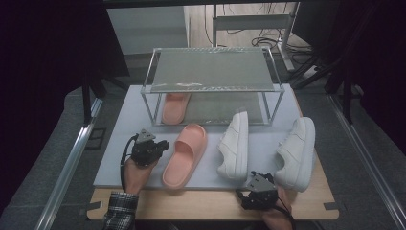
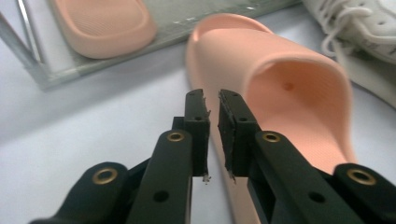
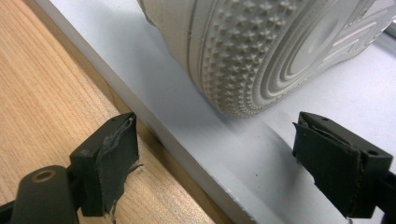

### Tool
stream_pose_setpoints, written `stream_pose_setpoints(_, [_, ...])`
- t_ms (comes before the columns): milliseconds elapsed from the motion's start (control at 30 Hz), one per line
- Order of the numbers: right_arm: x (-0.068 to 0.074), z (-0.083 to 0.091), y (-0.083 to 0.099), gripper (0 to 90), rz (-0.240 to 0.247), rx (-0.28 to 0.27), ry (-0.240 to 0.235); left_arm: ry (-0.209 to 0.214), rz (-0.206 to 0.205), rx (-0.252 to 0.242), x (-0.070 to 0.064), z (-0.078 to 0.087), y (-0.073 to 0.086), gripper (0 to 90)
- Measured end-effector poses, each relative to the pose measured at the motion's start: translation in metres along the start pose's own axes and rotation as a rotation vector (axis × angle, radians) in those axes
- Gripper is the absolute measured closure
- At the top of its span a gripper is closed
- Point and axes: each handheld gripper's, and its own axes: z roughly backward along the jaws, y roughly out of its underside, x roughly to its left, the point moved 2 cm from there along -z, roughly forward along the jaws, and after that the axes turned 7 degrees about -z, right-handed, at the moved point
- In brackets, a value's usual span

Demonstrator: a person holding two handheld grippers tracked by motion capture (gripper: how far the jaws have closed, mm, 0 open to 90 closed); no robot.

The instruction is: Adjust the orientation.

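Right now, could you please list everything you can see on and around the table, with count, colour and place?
Pink slide: one, pink, on the white board beside the left gripper.
Second pink slide: one, pink, on the rack's lower shelf, left side.
White sneakers: two, white, lying on their sides on the board; one at centre, one at right.
Rack: one, clear shelves on a metal frame, at the back of the board.
White board: one, white, on the wooden table.
Left gripper: one, black, jaws nearly closed with a narrow gap, holding nothing, next to the slide.
Right gripper: one, black, jaws wide open, at the board's front edge.
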Motion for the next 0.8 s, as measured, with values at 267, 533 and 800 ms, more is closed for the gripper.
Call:
stream_pose_setpoints(267, [0.0,0.0,0.0,14.8,0.0,0.0,0.001,0.027,-0.002,0.001,-0.008,-0.003,0.001,68.4])
stream_pose_setpoints(533, [0.0,0.0,0.0,14.8,0.0,0.0,0.001,0.026,0.0,0.017,-0.009,-0.017,-0.004,65.9])
stream_pose_setpoints(800, [0.0,0.0,0.0,14.7,0.0,0.0,0.001,0.018,0.01,0.032,-0.008,-0.032,-0.007,70.1])
